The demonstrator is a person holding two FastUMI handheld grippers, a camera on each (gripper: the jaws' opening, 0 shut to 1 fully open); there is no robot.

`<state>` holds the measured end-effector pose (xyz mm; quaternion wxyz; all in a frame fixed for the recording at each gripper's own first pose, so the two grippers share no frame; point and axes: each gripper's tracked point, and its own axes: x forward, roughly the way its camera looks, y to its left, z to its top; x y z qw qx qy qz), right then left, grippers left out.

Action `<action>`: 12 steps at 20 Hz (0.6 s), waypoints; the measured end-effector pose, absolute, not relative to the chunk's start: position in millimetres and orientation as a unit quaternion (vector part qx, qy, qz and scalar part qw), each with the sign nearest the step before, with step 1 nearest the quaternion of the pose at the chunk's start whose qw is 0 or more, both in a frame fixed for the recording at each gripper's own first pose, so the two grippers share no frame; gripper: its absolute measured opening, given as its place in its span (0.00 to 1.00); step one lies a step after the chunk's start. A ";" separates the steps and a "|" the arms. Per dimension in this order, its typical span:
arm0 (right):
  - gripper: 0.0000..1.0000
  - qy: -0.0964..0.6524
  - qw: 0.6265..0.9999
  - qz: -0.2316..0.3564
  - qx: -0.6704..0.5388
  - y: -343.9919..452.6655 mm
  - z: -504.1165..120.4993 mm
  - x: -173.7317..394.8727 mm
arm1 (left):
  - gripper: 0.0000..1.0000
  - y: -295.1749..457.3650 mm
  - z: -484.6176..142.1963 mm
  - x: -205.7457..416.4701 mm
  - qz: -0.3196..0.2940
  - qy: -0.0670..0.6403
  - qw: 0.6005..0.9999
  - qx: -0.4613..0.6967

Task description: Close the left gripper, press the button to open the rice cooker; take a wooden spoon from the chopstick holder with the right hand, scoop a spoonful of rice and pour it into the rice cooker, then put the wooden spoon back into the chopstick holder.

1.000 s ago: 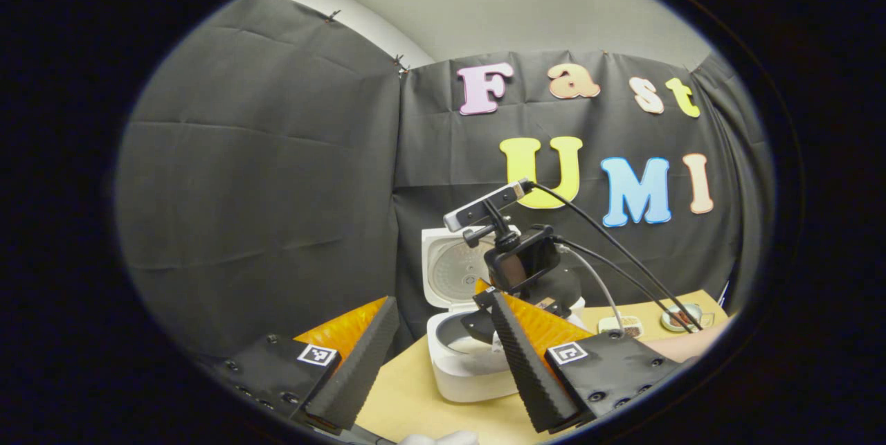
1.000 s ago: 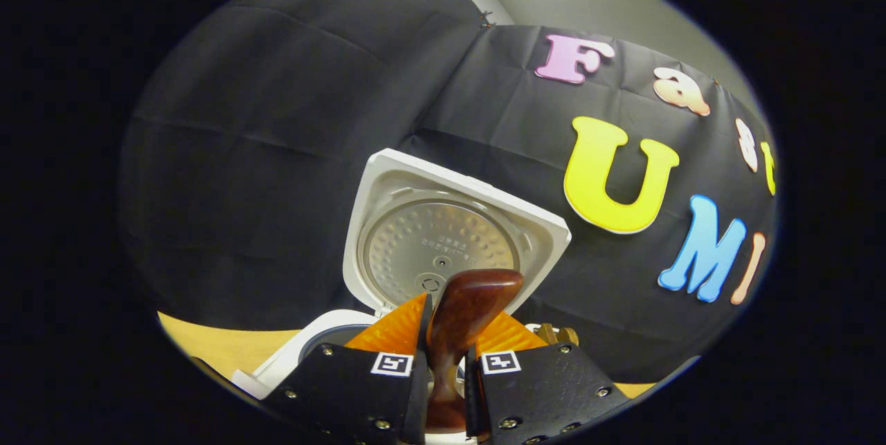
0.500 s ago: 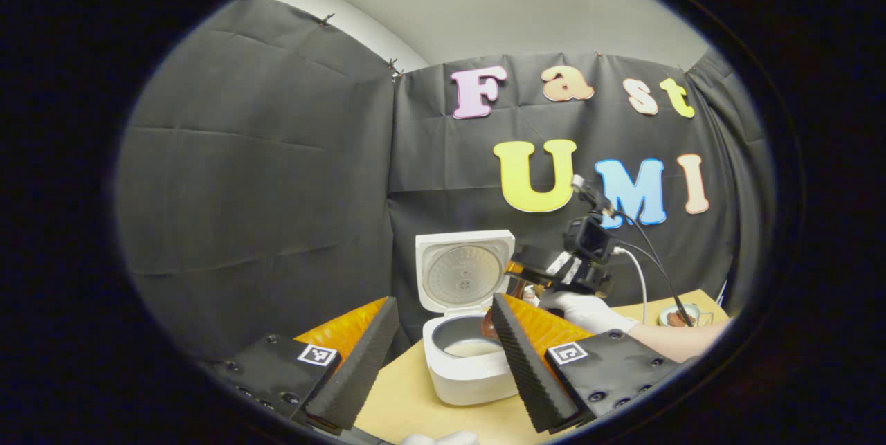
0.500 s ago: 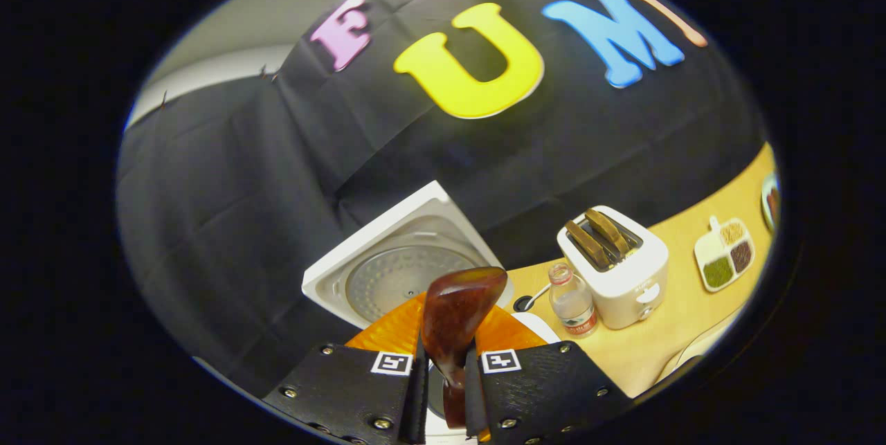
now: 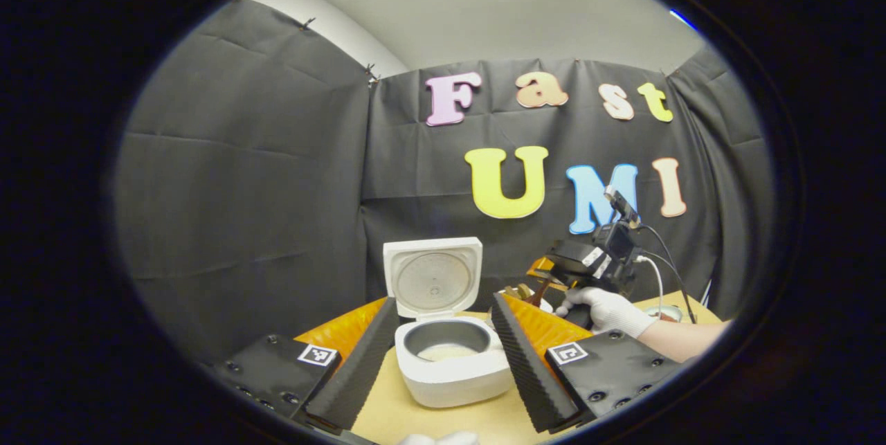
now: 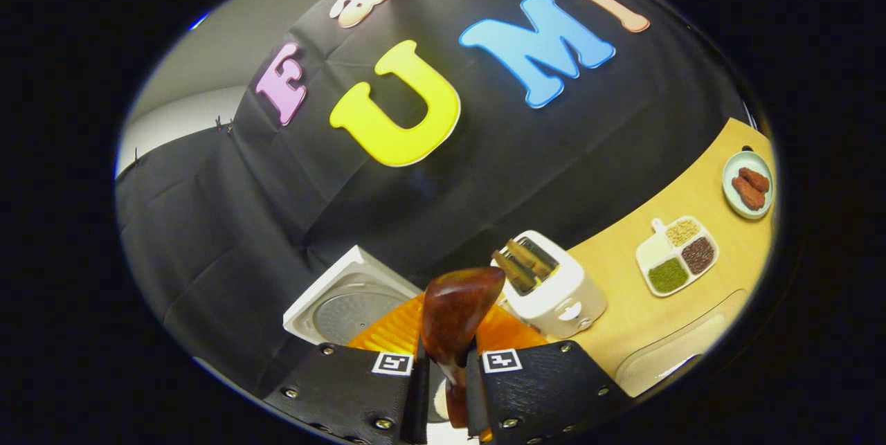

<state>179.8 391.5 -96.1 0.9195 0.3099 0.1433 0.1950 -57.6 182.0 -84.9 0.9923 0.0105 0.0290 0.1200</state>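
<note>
The white rice cooker (image 5: 453,376) stands with its lid (image 5: 432,279) up, and pale rice lies in its dark pot (image 5: 446,351). My left gripper (image 5: 443,303) is open, and the cooker is seen between its fingers, farther off. To the cooker's right a gloved hand (image 5: 606,310) holds my right gripper (image 5: 547,272) above the table. That right gripper (image 6: 446,348) is shut on the stem of a dark reddish wooden spoon (image 6: 457,306), whose bowl points up and forward. The lid (image 6: 342,300) lies to the spoon's lower left in the right gripper view.
A white toaster (image 6: 554,289) with bread in its slots stands right of the cooker on the tan table (image 6: 699,306). Farther right are a divided dish of grains (image 6: 675,255) and a small plate of brown food (image 6: 747,182). A pale tray (image 6: 682,355) lies near the table edge.
My right gripper has carried the spoon from over the cooker's pot off to the right, turning toward the toaster. The left gripper view has shifted, so the cooker now sits between its fingers.
</note>
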 end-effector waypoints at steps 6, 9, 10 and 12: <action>0.22 0.122 0.940 0.091 0.306 236.9 -107.3 196.6 | 0.94 126.3 -86.1 -46.5 0.077 0.033 0.996 0.011; 0.22 0.115 0.945 0.040 0.305 152.9 -115.3 195.8 | 0.95 98.6 -84.8 -39.4 0.063 0.031 0.997 0.018; 0.22 0.111 0.946 0.024 0.304 125.9 -115.7 195.7 | 0.95 89.7 -84.7 -35.2 0.056 0.032 0.998 0.016; 0.22 0.104 0.947 -0.003 0.305 73.8 -116.5 191.4 | 0.95 69.1 -86.6 -23.5 0.046 0.039 0.998 0.008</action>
